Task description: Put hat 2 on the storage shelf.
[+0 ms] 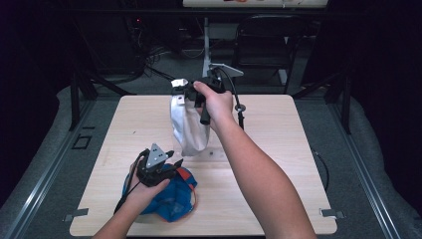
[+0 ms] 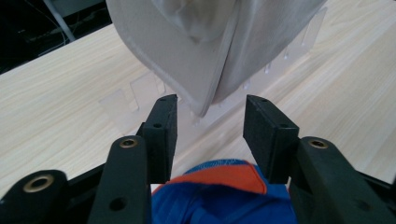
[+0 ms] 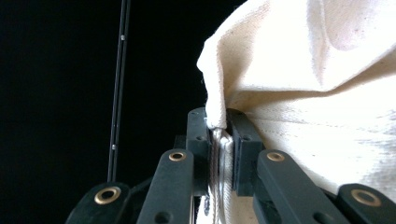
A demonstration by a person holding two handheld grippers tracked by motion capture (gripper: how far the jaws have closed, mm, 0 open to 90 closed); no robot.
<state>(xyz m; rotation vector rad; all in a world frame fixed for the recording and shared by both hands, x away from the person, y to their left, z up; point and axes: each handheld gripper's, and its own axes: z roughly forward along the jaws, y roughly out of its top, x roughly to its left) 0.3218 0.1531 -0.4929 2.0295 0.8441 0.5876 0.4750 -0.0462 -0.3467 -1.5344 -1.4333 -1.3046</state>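
Observation:
A white cap (image 1: 186,124) hangs above the middle of the wooden table (image 1: 278,149). My right gripper (image 1: 183,89) is raised and shut on the cap's top edge. In the right gripper view the cream fabric (image 3: 317,93) is pinched between the jaws of that gripper (image 3: 218,122). A blue and orange cap (image 1: 174,199) lies at the front left. My left gripper (image 1: 174,158) stands open just above it. In the left gripper view the white cap's brim (image 2: 201,60) dangles just beyond the open left gripper (image 2: 210,112), apart from the pads, and the blue cap (image 2: 224,196) lies below.
A clear plastic rack (image 2: 116,100) lies flat on the table under the hanging cap. A folding chair (image 1: 268,40) and a metal stand (image 1: 205,45) are behind the table's far edge. Bare wood spreads to the right.

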